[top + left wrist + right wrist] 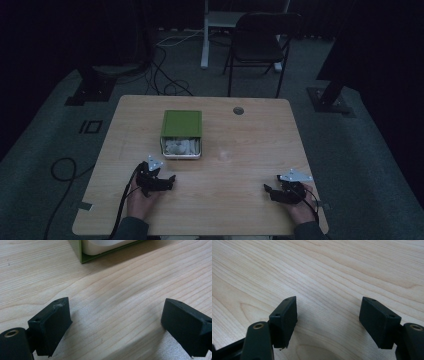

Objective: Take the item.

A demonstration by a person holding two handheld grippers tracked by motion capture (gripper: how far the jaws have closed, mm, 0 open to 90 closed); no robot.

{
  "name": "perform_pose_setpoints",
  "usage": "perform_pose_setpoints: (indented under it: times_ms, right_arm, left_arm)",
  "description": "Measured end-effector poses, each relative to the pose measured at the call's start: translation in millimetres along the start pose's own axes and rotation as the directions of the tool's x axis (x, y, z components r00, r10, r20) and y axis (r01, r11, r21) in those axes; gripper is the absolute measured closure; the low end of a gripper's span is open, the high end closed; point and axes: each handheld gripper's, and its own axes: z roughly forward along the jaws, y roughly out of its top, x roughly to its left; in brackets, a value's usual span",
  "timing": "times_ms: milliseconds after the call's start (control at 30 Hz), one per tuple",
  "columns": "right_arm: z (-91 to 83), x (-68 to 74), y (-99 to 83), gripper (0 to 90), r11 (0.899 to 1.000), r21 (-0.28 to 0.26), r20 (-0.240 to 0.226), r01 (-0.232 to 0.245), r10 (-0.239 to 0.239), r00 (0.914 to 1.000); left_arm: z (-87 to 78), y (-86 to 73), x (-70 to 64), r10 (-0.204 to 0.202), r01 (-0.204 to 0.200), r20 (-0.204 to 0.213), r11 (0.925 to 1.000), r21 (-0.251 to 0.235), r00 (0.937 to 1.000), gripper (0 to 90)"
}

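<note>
Your left gripper (172, 179) rests low over the wooden table (240, 150), its jaws spread wide with nothing between them. Just ahead of it, up and slightly to its right in the high view, sits the green box (182, 123), its near end open and showing a white tray of pale crumpled material (181, 146). In the left gripper view the corner of that box (85, 257) lies ahead and a little left of the jaws, near but not touching them.

Your right gripper (267, 189) sits well apart from the box, near the table's right front corner, its jaws likewise held apart and gripping nothing; in the right gripper view bare wood grain (332, 272) lies under and ahead of them.

The tabletop is light wood with a round cable hole (238, 110) beyond the box, toward the far edge. Past the table the room is dim: a dark folding chair (260, 40) stands on grey carpet, beside a white stand (210, 30), and cables (165, 75) trail across the floor to the far left of your left gripper.
</note>
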Motion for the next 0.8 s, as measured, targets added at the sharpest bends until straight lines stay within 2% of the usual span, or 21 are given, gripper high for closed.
perform_pose_setpoints:
  times_ms: [100, 167, 567, 800]
  right_arm:
    - [0.0, 0.0, 0.0, 30.4, 1.0, 0.0, 0.0, 0.0, 0.0, 1.0]
    - [0.0, 0.0, 0.0, 30.4, 1.0, 0.0, 0.0, 0.0, 0.0, 1.0]
    - [0.0, 0.0, 0.0, 30.4, 1.0, 0.0, 0.0, 0.0, 0.0, 1.0]
    - [0.0, 0.0, 0.0, 30.4, 1.0, 0.001, 0.0, 0.0, 0.0, 1.0]
  left_arm:
    - [-0.8, -0.4, -0.4, 0.007, -0.007, 0.006, 1.0, -0.004, 1.0, 10.9]
    - [-2.0, -0.9, -1.7, 0.018, -0.017, 0.016, 0.9998, -0.012, 0.9997, 16.7]
    - [-3.0, -0.8, -0.7, 0.028, -0.028, 0.026, 0.9996, -0.005, 0.9993, 17.0]
    - [-5.1, -0.5, -1.3, 0.031, -0.031, 0.029, 0.9995, 0.0, 0.9991, 22.8]
